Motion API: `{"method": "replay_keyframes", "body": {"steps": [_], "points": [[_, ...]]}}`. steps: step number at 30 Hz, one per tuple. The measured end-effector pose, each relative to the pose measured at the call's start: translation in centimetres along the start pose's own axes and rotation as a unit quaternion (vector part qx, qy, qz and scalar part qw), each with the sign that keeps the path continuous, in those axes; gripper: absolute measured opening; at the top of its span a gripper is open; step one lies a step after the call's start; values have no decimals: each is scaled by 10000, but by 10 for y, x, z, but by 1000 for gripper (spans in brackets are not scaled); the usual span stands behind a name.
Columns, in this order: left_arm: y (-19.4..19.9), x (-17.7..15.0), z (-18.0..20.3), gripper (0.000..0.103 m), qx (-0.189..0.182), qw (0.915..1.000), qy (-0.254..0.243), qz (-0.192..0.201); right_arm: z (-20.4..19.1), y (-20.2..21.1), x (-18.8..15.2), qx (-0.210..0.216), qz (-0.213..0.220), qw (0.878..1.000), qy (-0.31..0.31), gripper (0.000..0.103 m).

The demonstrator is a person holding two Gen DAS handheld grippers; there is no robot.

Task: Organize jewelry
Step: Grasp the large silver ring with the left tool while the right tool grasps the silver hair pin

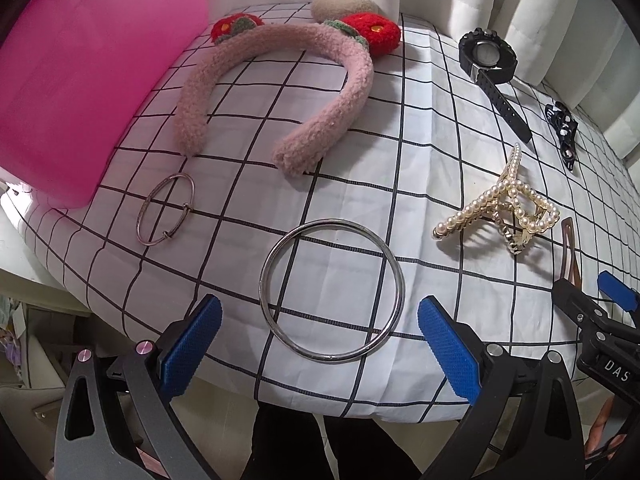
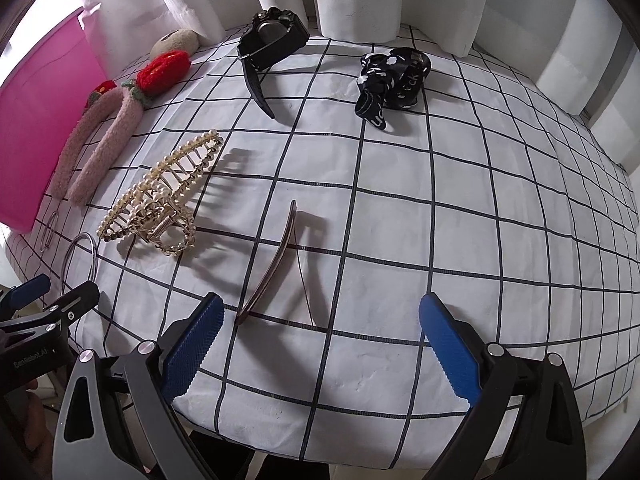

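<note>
The left gripper (image 1: 320, 344) gapes wide, empty, around a shiny round metal bangle (image 1: 331, 289); the right gripper (image 2: 320, 344) gapes empty near a thin curved brown clip (image 2: 269, 268).

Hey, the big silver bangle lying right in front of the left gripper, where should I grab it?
Grip the large bangle by its near rim, coming from above, one finger inside the ring, one outside. It lies flat on the checked cloth, so only thin wire is exposed. The left gripper is open.
</note>
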State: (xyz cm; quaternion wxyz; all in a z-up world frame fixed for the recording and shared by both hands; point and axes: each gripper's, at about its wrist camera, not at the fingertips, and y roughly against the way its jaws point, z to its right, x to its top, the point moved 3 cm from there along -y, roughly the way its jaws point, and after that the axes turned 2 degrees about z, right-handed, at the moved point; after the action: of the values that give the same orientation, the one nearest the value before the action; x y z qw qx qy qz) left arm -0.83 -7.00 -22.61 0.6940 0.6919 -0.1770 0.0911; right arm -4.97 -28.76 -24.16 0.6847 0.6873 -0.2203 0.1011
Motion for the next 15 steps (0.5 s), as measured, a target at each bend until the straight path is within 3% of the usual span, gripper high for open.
{"method": "replay_keyframes", "body": {"steps": [15], "points": [[-3, -5, -2, 98, -72, 9996, 67, 255, -6, -10, 5, -230, 220, 9992, 223, 94]]}}
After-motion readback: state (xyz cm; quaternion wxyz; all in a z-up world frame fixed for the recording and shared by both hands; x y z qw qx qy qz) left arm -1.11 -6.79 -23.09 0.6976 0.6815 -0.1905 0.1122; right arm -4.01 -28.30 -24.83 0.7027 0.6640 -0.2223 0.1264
